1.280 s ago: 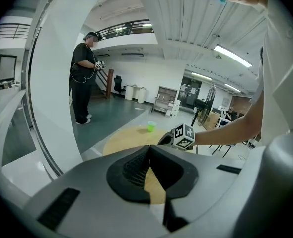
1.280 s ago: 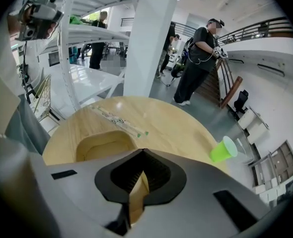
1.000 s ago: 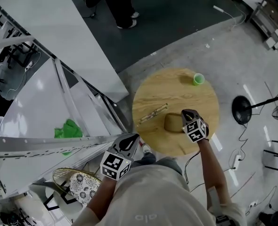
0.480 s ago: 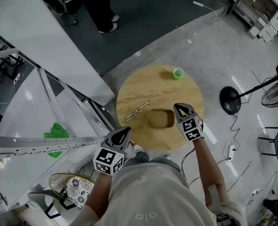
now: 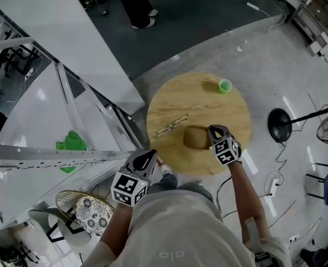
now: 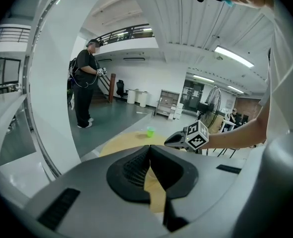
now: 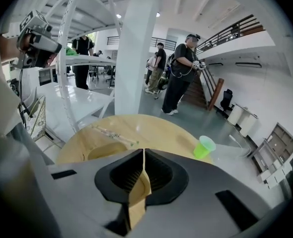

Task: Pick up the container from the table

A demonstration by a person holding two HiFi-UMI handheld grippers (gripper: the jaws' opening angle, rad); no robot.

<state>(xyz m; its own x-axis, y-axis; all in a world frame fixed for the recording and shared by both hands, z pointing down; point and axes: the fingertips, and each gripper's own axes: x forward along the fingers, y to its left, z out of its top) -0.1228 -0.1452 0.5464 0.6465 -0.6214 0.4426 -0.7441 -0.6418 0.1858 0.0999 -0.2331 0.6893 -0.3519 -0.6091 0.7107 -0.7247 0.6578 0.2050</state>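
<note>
Evidently nothing is won yet. Half a second ago the right gripper (image 5: 214,130) stood nearer the right edge of the round pale-wood table (image 5: 175,102). It is now back toward the table's middle, tips at the rim of the shallow brown pulp container (image 5: 194,138). The container lies unmoved, just on the person's side of the table's middle. Both grippers' jaws are pressed together on nothing, and the left gripper (image 5: 149,157) hangs off the table's near-left edge. The right jaws must likely part before any lift.

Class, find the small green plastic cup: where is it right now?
In the head view, the small green plastic cup stands near the far edge of the round wooden table, right of centre. It is apart from the brown container, which lies nearer the person.
</note>
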